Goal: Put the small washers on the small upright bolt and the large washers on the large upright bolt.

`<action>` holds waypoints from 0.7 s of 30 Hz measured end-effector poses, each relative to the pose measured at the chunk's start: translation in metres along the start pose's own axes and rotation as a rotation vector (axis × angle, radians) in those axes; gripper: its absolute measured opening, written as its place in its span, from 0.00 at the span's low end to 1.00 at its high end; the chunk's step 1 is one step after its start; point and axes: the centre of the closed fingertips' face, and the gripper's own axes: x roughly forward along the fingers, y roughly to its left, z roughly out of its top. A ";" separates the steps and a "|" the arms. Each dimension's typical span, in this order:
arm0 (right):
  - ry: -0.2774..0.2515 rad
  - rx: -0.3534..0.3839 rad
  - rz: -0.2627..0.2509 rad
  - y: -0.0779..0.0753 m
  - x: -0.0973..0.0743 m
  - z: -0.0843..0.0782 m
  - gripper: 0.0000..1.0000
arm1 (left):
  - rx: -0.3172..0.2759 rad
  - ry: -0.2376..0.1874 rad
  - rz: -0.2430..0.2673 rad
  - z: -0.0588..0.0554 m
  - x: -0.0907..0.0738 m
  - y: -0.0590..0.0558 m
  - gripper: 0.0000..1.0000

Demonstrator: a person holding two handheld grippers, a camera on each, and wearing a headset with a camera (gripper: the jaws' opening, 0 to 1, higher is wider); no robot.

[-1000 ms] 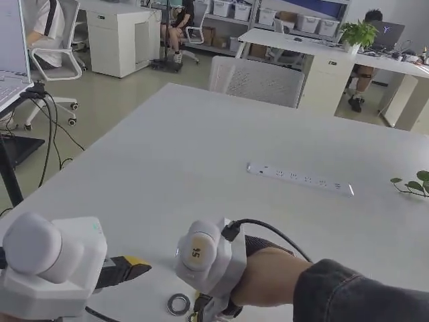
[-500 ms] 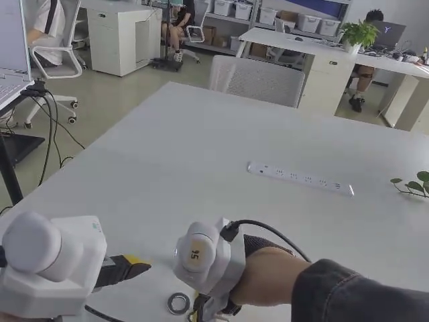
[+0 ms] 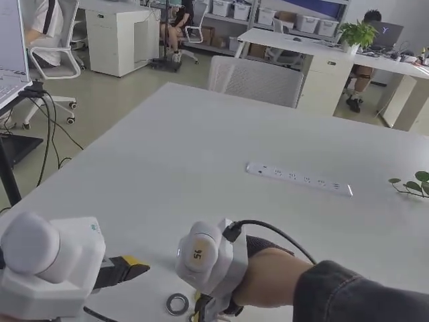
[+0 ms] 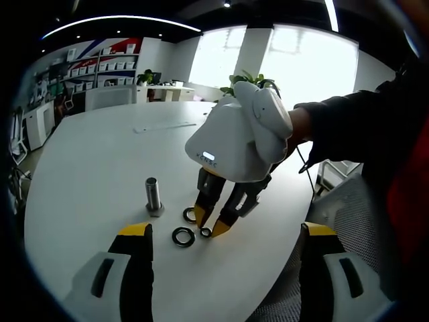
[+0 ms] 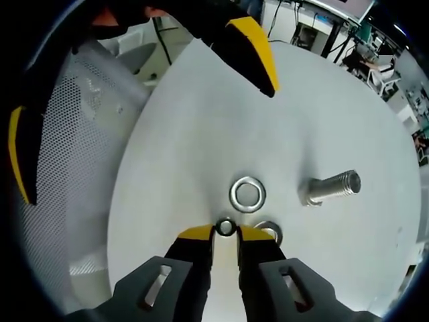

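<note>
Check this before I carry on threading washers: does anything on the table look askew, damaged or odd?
Nothing stands out. The silver steel bolt stands upright on the white table, two large metal washers lie flat beside it, and the small dark washer sits between the right gripper fingers.

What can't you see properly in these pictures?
- Right gripper view: one washer is half hidden behind the right gripper's own jaw.
- Head view: its jaws are hidden under its body and the hand.
- Small washer between the jaws: pinched or loose, too small to tell.
</note>
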 end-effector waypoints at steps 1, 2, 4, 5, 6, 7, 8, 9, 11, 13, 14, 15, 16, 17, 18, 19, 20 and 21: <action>0.001 0.000 0.000 0.000 -0.001 -0.001 0.14 | 0.001 0.001 -0.001 0.000 0.000 0.000 0.91; 0.001 -0.002 -0.002 0.000 -0.002 -0.001 0.14 | 0.001 0.001 -0.001 0.000 0.000 0.000 0.91; 0.002 0.002 -0.001 0.000 -0.003 -0.003 0.14 | 0.002 0.001 -0.003 0.001 0.000 -0.001 0.91; 0.001 0.003 -0.004 0.000 -0.004 -0.003 0.14 | 0.002 0.001 -0.004 0.000 0.000 -0.001 0.91; -0.002 0.010 -0.003 0.000 -0.006 -0.004 0.14 | 0.003 0.002 -0.004 0.000 0.001 -0.001 0.91; -0.005 0.014 -0.001 0.001 -0.007 -0.005 0.14 | 0.003 0.003 -0.005 0.000 0.001 -0.001 0.91; -0.002 0.017 -0.004 0.001 -0.008 -0.006 0.14 | 0.002 0.002 -0.006 0.000 0.001 -0.001 0.91; 0.000 0.016 -0.008 0.001 -0.009 -0.008 0.14 | 0.003 0.002 -0.006 0.000 0.001 -0.001 0.91; 0.002 0.021 -0.009 0.002 -0.011 -0.011 0.14 | 0.004 0.003 -0.007 0.000 0.001 -0.002 0.91; -0.001 0.025 -0.014 0.003 -0.014 -0.013 0.14 | 0.006 0.001 -0.008 0.001 0.001 -0.002 0.91; -0.001 0.029 -0.016 0.003 -0.016 -0.015 0.14 | 0.005 0.001 -0.009 0.001 0.002 -0.002 0.91; -0.001 0.030 -0.017 0.004 -0.017 -0.016 0.14 | 0.006 0.002 -0.009 0.001 0.002 -0.002 0.91; -0.001 0.032 -0.022 0.004 -0.019 -0.018 0.14 | 0.007 0.002 -0.009 0.001 0.002 -0.002 0.91; -0.003 0.035 -0.025 0.004 -0.021 -0.019 0.14 | 0.007 0.003 -0.010 0.000 0.002 -0.002 0.91; -0.006 0.039 -0.030 0.004 -0.023 -0.020 0.14 | 0.008 0.001 -0.010 0.001 0.002 -0.002 0.91; -0.007 0.042 -0.032 0.005 -0.025 -0.022 0.14 | 0.007 0.001 -0.010 0.001 0.002 -0.002 0.91; -0.009 0.044 -0.036 0.005 -0.027 -0.023 0.14 | 0.008 0.001 -0.011 0.001 0.002 -0.002 0.91; -0.011 0.046 -0.041 0.006 -0.030 -0.024 0.14 | 0.009 0.001 -0.011 0.001 0.002 -0.002 0.91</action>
